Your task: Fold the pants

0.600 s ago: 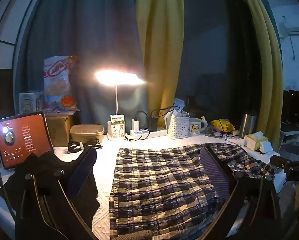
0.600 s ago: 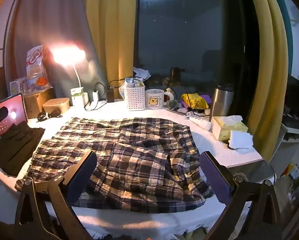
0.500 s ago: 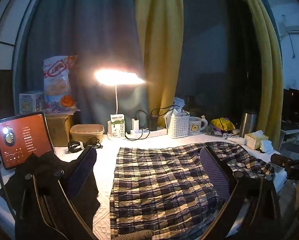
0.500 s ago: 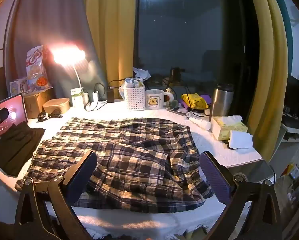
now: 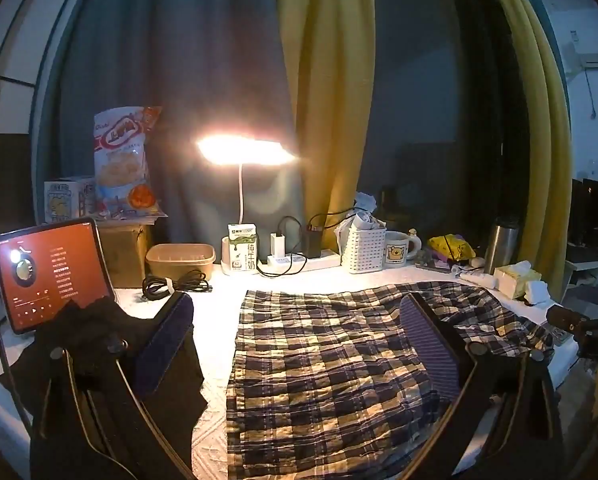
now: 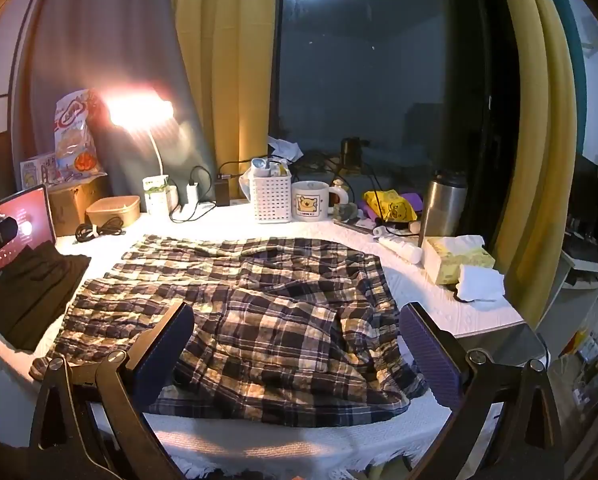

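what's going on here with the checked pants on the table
A person holds a gripper in each hand above a table where checked pants lie spread out, rumpled and not yet folded. The left gripper and right gripper both have open jaws with nothing held. A dark garment lies beside the pants.

Home room: curtains [image 6: 223, 60], desk lamp [image 5: 243, 152], mug [image 6: 313, 202], snack bag [image 5: 123, 160].
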The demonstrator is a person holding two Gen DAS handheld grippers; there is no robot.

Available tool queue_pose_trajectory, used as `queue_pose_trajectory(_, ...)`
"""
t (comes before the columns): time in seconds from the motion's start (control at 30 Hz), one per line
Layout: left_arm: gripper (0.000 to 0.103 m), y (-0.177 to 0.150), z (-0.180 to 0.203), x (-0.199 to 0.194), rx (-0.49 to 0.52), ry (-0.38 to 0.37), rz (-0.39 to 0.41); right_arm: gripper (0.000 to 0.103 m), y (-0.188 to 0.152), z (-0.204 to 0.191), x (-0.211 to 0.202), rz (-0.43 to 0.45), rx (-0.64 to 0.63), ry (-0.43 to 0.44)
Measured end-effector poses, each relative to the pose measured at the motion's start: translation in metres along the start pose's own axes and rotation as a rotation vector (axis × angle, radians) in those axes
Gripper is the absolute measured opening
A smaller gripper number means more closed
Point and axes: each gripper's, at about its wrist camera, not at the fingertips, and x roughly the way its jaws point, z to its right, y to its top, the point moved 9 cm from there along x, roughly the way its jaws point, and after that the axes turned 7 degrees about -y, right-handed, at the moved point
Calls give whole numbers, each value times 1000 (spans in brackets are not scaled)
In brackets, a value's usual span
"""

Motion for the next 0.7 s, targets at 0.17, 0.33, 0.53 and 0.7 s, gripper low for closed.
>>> queue_pose_trajectory(0.17, 102, -1, 1, 0, 5, 4, -4, 103, 0, 0, 0, 0, -2, 0)
queue_pose_trajectory(0.33, 102, 1, 2, -1, 8, 3, -4, 103, 0, 0, -1, 1, -3, -2)
queue_pose_trajectory(0.53, 102, 1, 3, -1, 13, 2, -5, 103, 1, -1, -1, 2, -5, -2)
queue_pose_trajectory(0.7, 102, 2, 4, -1, 13, 3, -5, 103, 1, -1, -2, 2, -6, -3)
